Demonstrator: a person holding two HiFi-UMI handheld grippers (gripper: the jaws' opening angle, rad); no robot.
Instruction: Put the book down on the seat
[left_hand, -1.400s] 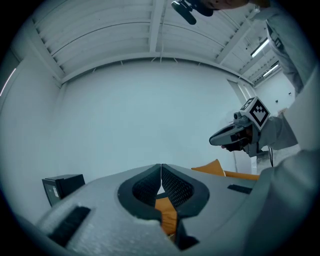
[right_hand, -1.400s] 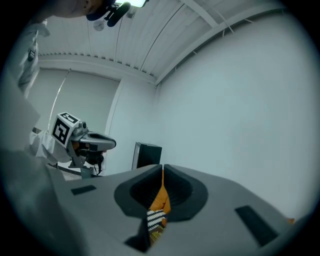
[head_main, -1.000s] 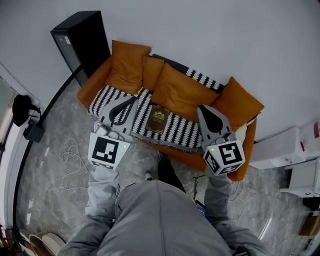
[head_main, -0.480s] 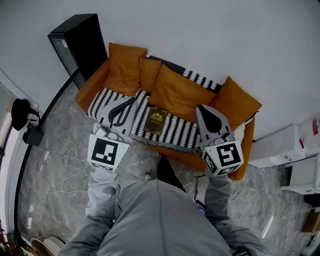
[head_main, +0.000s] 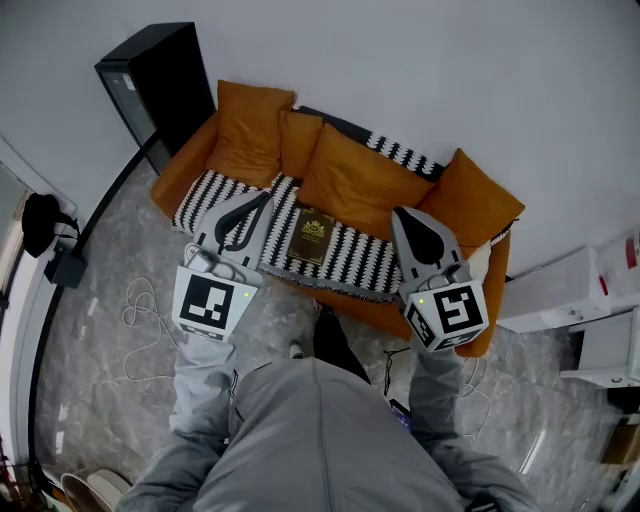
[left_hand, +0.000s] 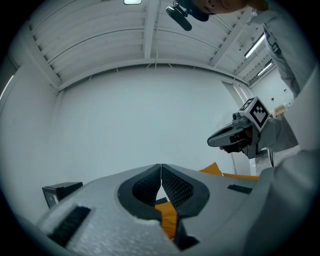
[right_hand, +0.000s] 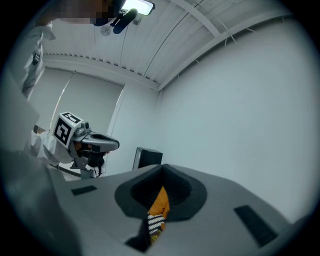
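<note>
Book (head_main: 313, 236) is lying flat on the striped sofa seat (head_main: 352, 256), between the two claws; left claw (head_main: 266, 198) and right claw (head_main: 401, 216) are hovering closed, gripping nothing.

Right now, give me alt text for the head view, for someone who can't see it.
Seen from above, a dark book lies flat on the striped throw draped over an orange sofa. The left gripper and right gripper flank the book, both shut and empty.
</note>
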